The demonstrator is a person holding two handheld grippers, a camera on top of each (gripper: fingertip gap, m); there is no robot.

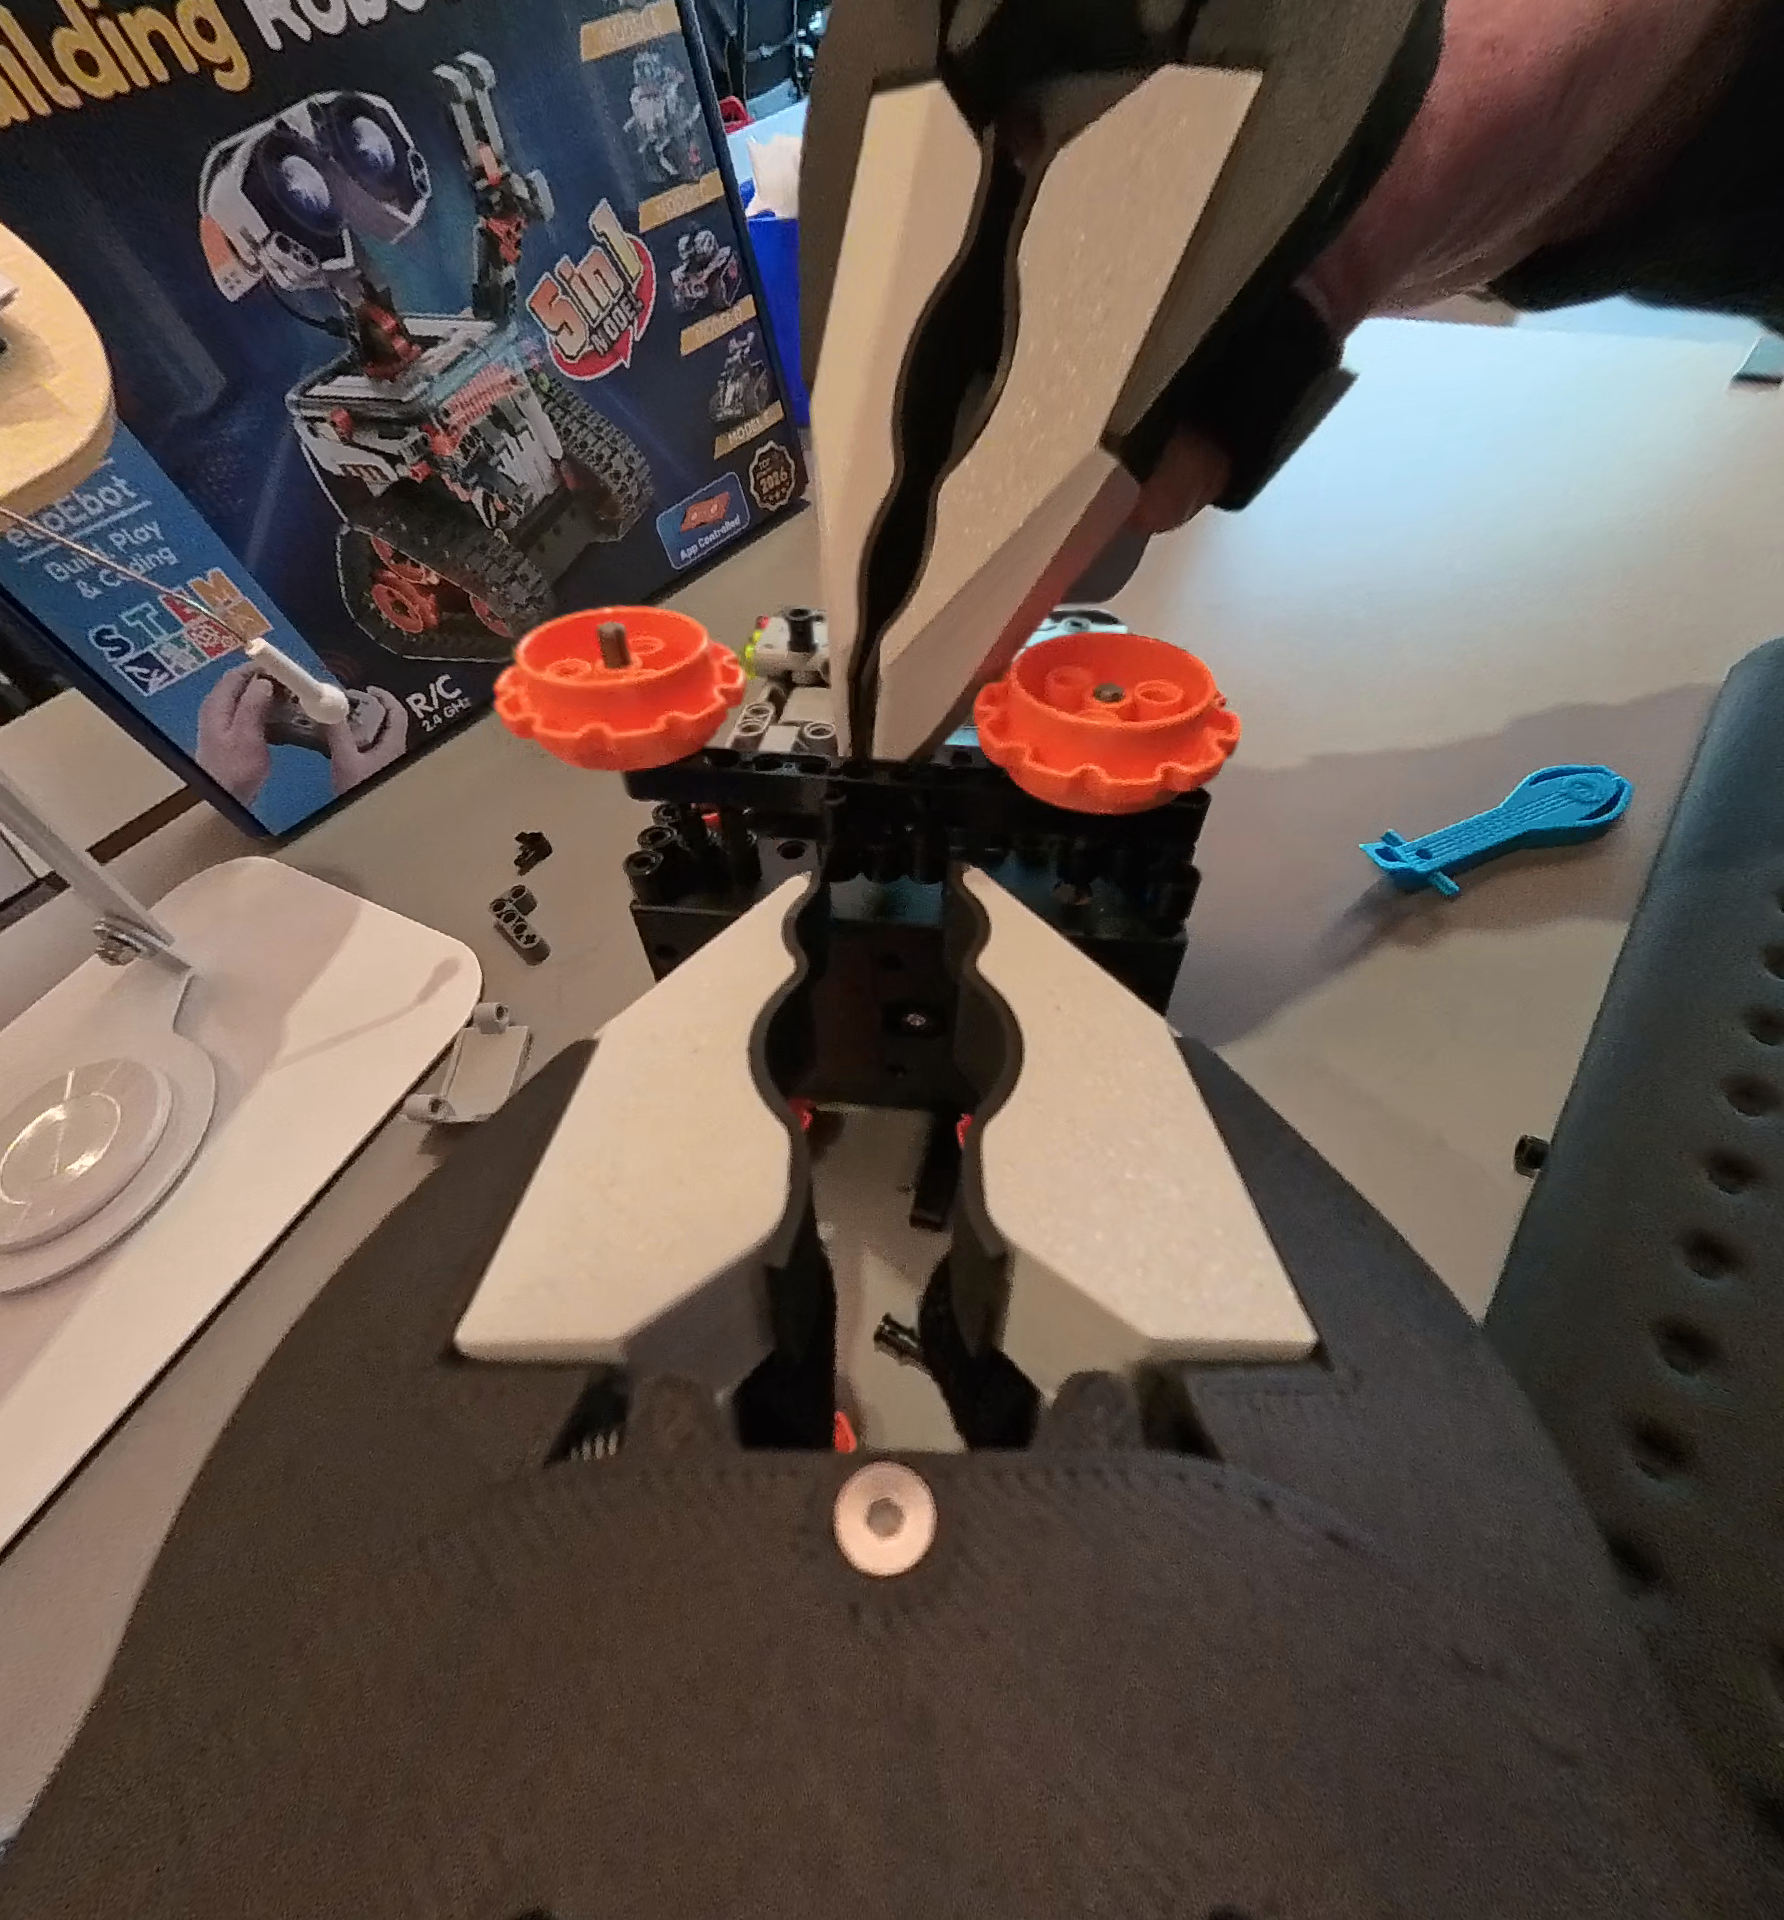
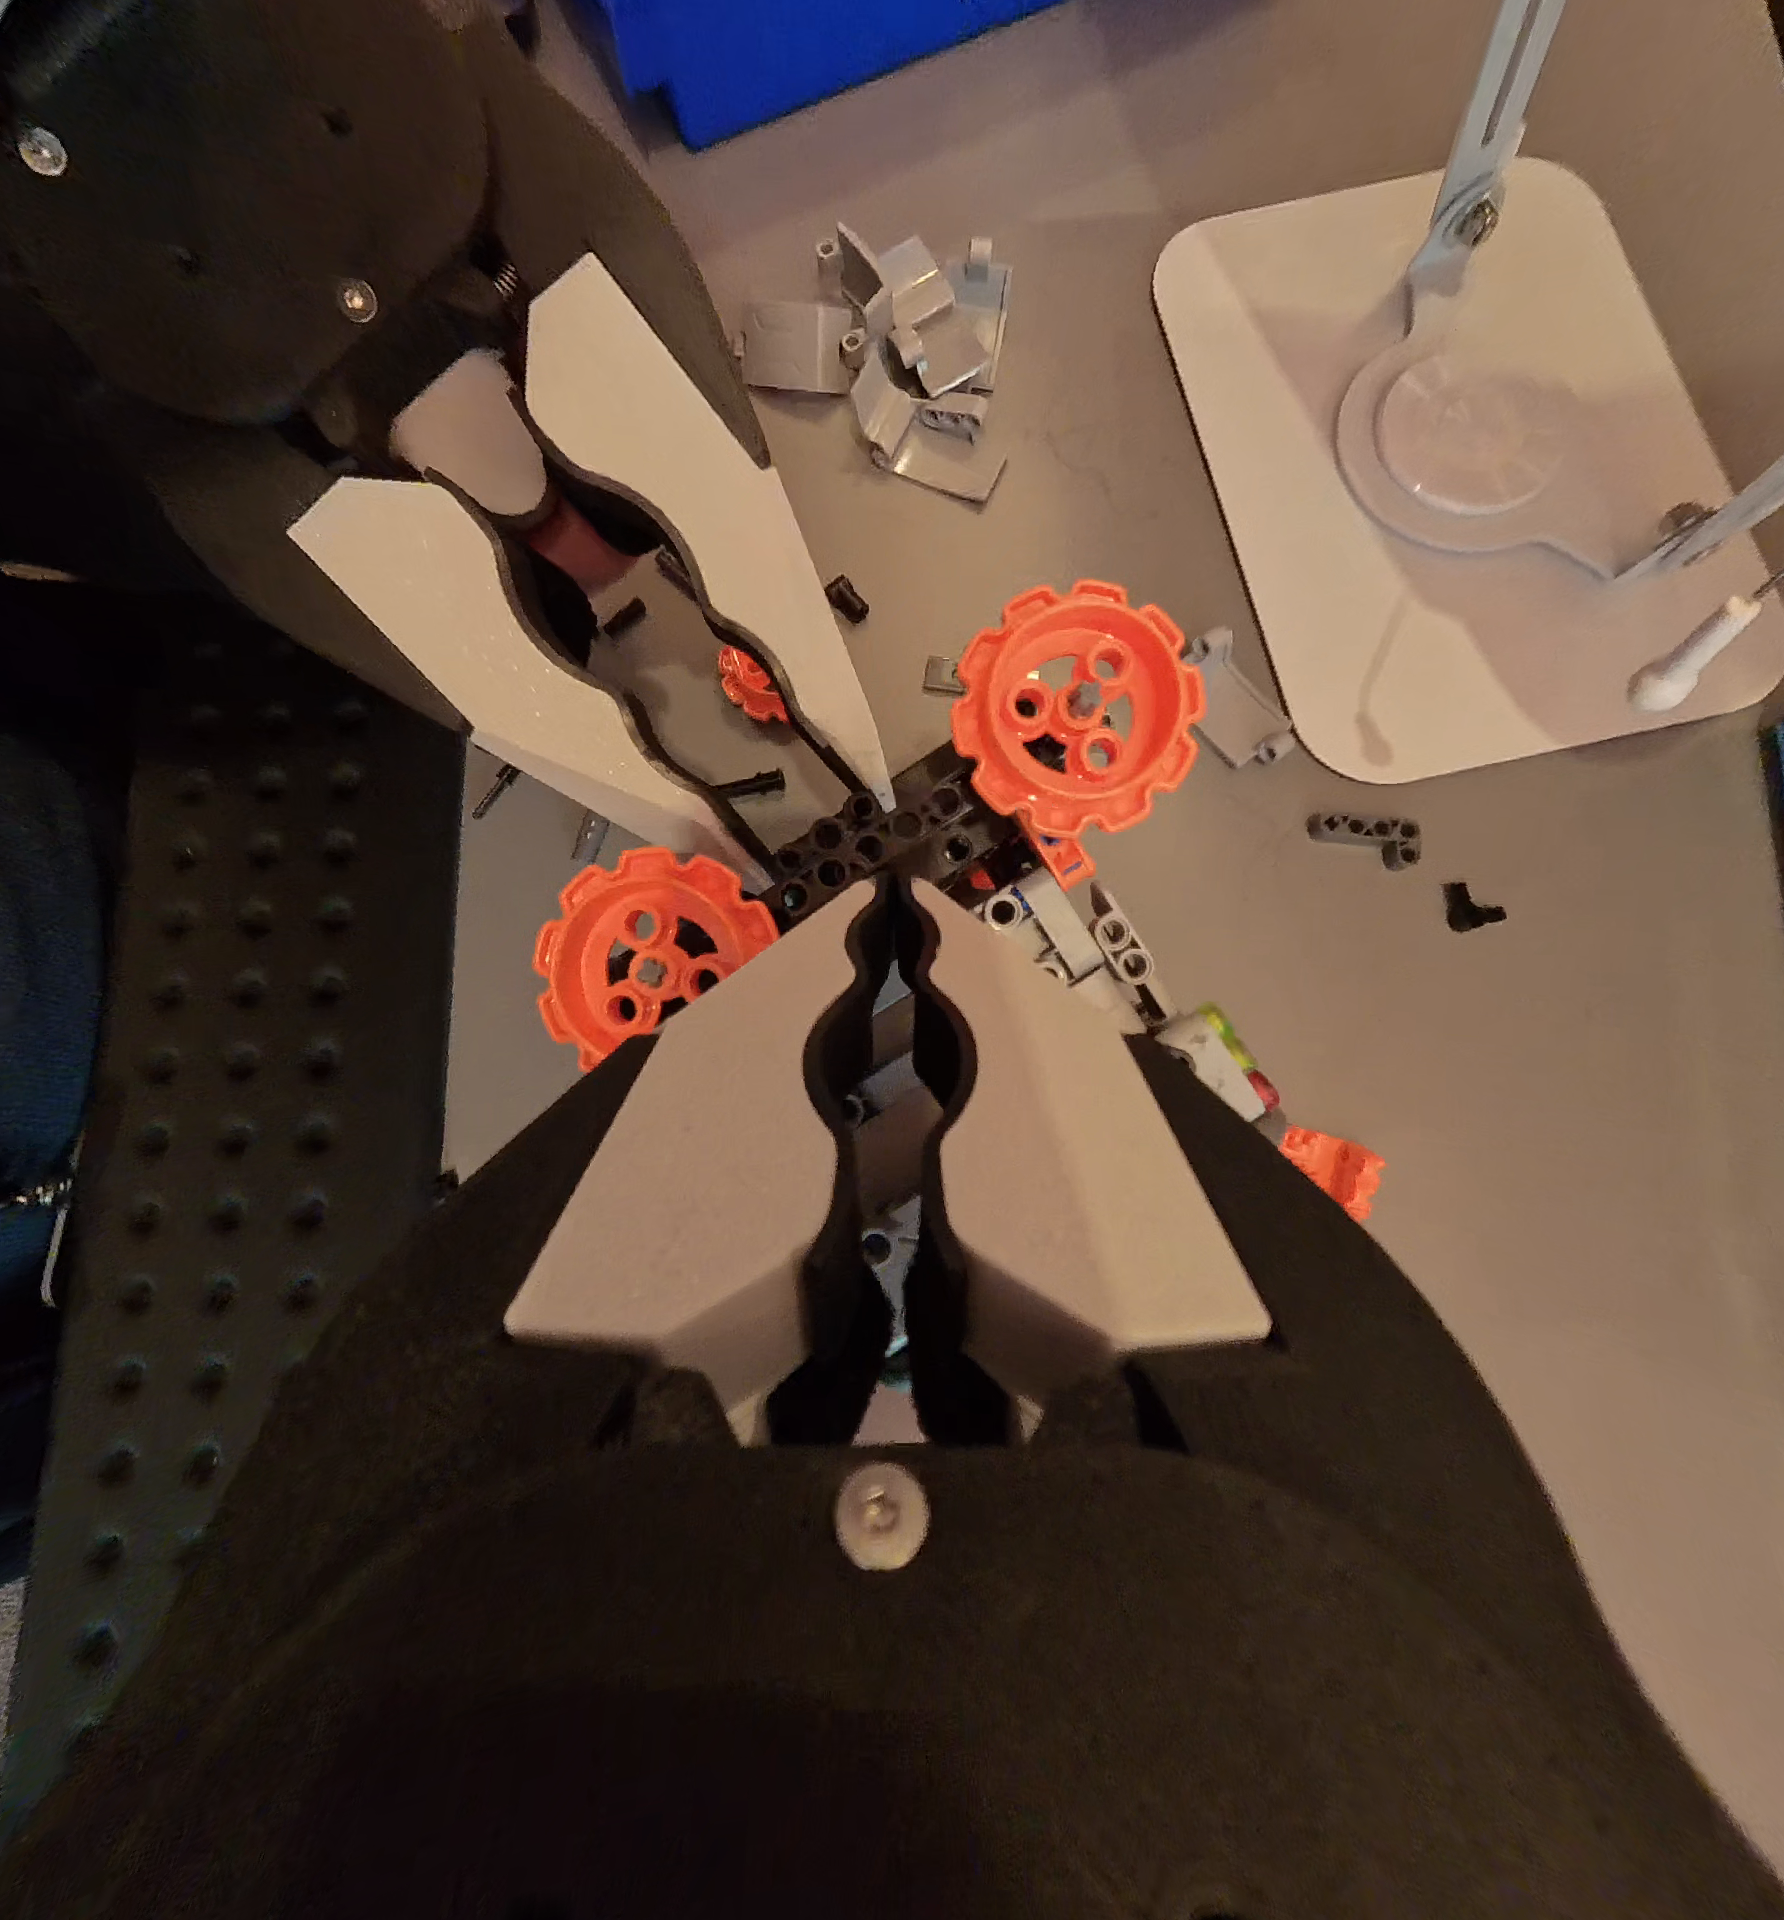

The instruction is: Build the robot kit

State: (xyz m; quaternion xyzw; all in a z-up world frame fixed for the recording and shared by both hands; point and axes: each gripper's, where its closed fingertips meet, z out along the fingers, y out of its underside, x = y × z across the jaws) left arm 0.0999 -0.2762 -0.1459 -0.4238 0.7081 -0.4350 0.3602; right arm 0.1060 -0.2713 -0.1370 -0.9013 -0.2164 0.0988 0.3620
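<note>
Clamping the black brick assembly (image 1: 1096, 894) at table centre, the left gripper (image 1: 885, 883) stood part-open around its body. The right gripper (image 2: 895, 885), nearly closed, touched its top beam between the orange wheels (image 1: 618, 686) at 9 and 3 o'clock; whether it pinched anything was hidden.

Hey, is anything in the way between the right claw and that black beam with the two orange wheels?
Nothing visible: the right claw is right at the black beam, between the two orange wheels.
</note>
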